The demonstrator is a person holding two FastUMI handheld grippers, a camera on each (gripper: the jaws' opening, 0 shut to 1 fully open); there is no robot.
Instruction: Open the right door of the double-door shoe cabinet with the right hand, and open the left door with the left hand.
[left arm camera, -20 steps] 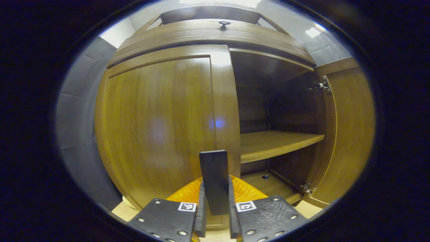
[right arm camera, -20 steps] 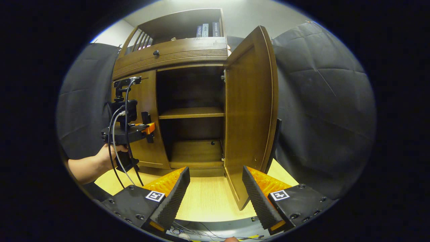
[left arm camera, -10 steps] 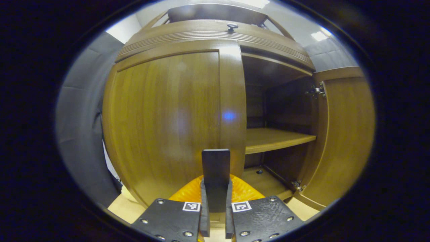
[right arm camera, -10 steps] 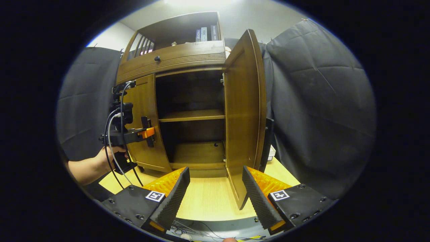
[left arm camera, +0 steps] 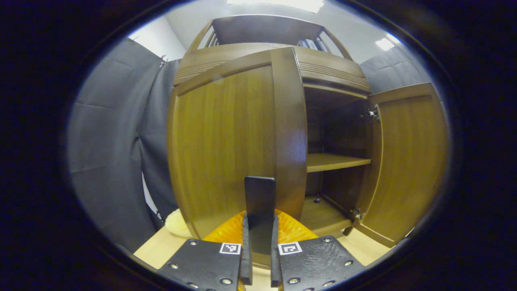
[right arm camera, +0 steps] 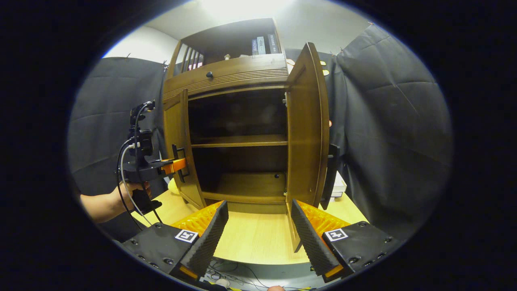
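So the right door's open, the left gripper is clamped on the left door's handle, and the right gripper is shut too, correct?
Not quite: the right gripper is open and holds nothing, as the right gripper view shows. The right door is open, and the left gripper grips the left door's handle.

No words or numbers can be read here.

The left gripper (left arm camera: 259,226) has two small square tags (left arm camera: 230,248) with black and white block shapes. One tag sits on each side of the handle (left arm camera: 259,194) it grips. The shapes are a code, not letters.

The right gripper (right arm camera: 259,204) has two tags (right arm camera: 186,235) of the same kind, one on each side.

Some books (right arm camera: 262,45) stand on the top shelf. Their backs have light marks that may be writing. The marks are too small to read.
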